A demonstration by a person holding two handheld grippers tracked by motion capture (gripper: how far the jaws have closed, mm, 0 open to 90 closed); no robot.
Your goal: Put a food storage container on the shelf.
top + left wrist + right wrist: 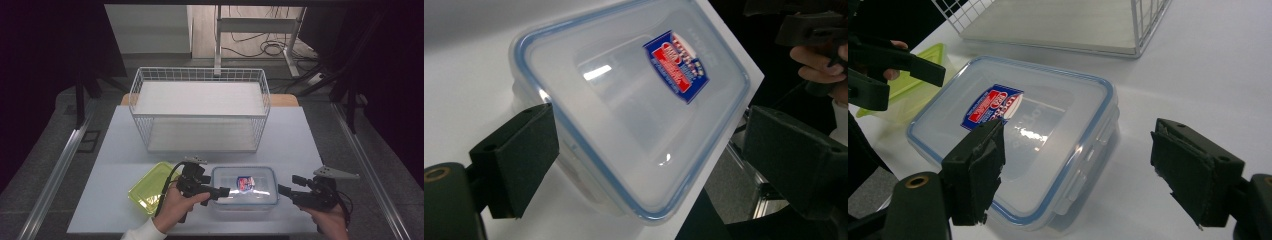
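A clear plastic container (244, 186) with a blue-rimmed lid and a red and blue label lies near the table's front edge. My left gripper (218, 184) is at its left end, open, with its jaws on either side of the container's (634, 105) near corner, not touching it. My right gripper (289, 184) is just off its right end, also open. In the right gripper view one jaw hangs over the lid (1018, 135) and the other over bare table. The container's side latches (1083, 175) look closed.
A flat yellow-green lid or tray (149, 188) lies left of the container, beside the left hand. A white wire basket with two shelves (200, 107) stands at the back middle of the table (300, 145). Metal rails run along both table sides.
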